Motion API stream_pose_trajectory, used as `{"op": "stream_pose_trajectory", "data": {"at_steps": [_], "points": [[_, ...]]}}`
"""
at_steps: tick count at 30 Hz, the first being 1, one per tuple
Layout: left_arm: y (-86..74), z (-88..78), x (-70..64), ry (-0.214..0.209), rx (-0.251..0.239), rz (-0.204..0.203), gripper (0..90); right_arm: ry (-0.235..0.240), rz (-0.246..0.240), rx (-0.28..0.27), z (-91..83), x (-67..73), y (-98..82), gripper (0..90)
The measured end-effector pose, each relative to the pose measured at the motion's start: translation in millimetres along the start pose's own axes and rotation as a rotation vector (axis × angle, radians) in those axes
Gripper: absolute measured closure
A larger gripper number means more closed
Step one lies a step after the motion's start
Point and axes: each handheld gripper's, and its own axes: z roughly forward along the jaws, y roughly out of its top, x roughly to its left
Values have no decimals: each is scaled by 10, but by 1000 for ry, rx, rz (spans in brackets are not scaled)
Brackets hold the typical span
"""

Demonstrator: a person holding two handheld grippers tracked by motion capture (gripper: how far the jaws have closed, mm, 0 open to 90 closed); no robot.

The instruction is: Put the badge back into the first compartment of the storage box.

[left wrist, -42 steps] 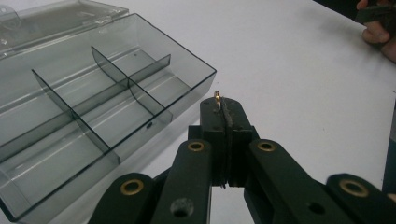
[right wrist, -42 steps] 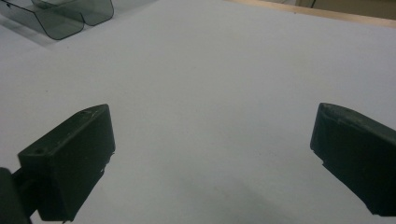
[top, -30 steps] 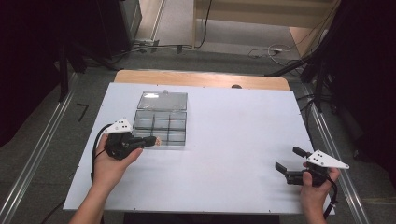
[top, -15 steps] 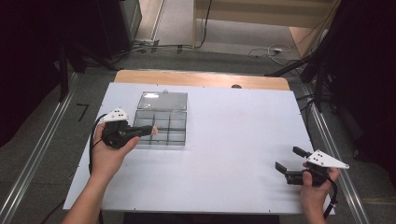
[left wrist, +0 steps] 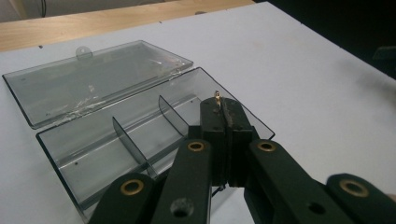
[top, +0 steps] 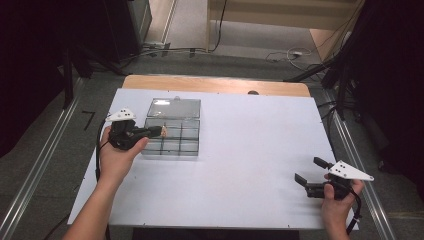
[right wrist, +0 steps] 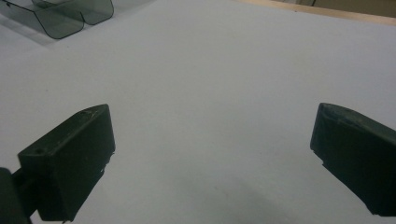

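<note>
- My left hand (top: 116,152) reached forward from the near edge of the table, forearm angled up toward the clear box, wrist level, the left gripper (top: 159,132) pointing out over the box.
- Its jaws were pressed together, pinching a small brass-coloured piece (left wrist: 217,96) at their very tip; only a bit of it stuck out above the pads, too small for me to say what it was.
- In the left gripper view the tip sat over the box's end compartment, the one at the near right corner; whether it touched the box floor I could not tell.
- The clear box (top: 172,139) lay open, its tray split by dividers (left wrist: 130,139) into compartments, and its lid (top: 174,107) lay flat on the table behind the tray, joined along the hinge edge.
- A small round tab (left wrist: 84,50) stood on the lid's far edge.
- My right hand (top: 339,202) rested near the table's front right corner, well apart from the box, gripping the right gripper (top: 310,172) upright with its grey plate on top.
- Its jaws stood wide apart, holding nothing, with bare white table (right wrist: 215,93) between them.
- From the right gripper view, a corner of the box (right wrist: 60,16) showed far off, beyond the left jaw.
- The white table top (top: 250,150) carried a strip of bare wood (top: 215,85) along the edge behind the box.
</note>
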Motion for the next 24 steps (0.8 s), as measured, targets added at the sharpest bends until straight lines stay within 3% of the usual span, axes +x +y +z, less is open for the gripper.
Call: {"op": "stream_pose_trajectory", "data": {"at_steps": [24], "points": [[43, 195, 280, 81, -1, -47, 894, 0, 4, 8, 7, -2, 0, 0]]}}
